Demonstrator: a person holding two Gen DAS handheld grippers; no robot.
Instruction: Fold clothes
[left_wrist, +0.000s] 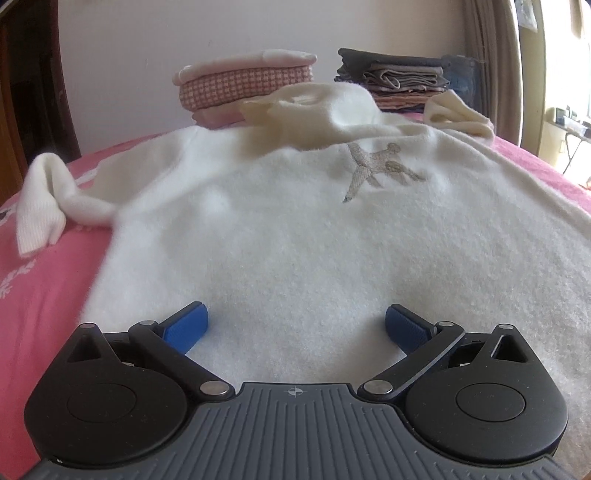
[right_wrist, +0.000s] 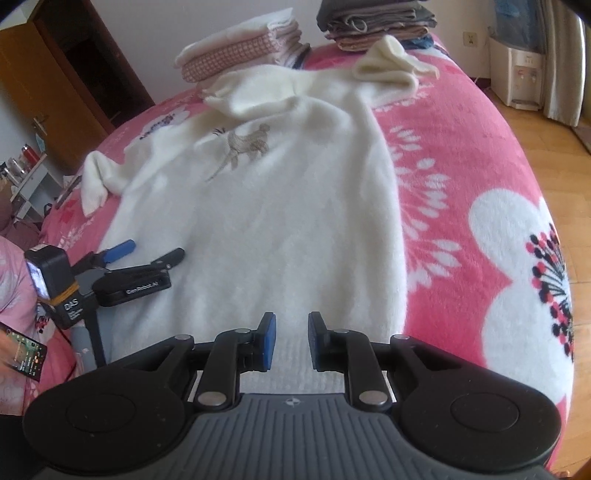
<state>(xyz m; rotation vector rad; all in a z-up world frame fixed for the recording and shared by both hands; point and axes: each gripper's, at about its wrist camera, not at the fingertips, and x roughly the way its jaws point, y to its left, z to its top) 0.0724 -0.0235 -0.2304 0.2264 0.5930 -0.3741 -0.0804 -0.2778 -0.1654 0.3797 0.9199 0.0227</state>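
Cream fleece, the sweater (right_wrist: 273, 206) lies front-up and spread flat on the pink bed (right_wrist: 480, 155), likely laid out for folding; its long axis runs from the hem at the near edge to the collar toward the far edge, where folded stacks (left_wrist: 247, 85) sit; one sleeve (left_wrist: 48, 199) trails toward the left edge; the left gripper (left_wrist: 295, 325) gapes wide and empty low over the hem; the right gripper (right_wrist: 291, 341) stands part-open, holding nothing, above the hem.

Place: a home bedroom.
Evidence: pink floral fleece bed cover (right_wrist: 461, 155), stacks of folded clothes (left_wrist: 247, 85), brown wooden door (right_wrist: 48, 74), wood-plank floor (right_wrist: 546, 147).
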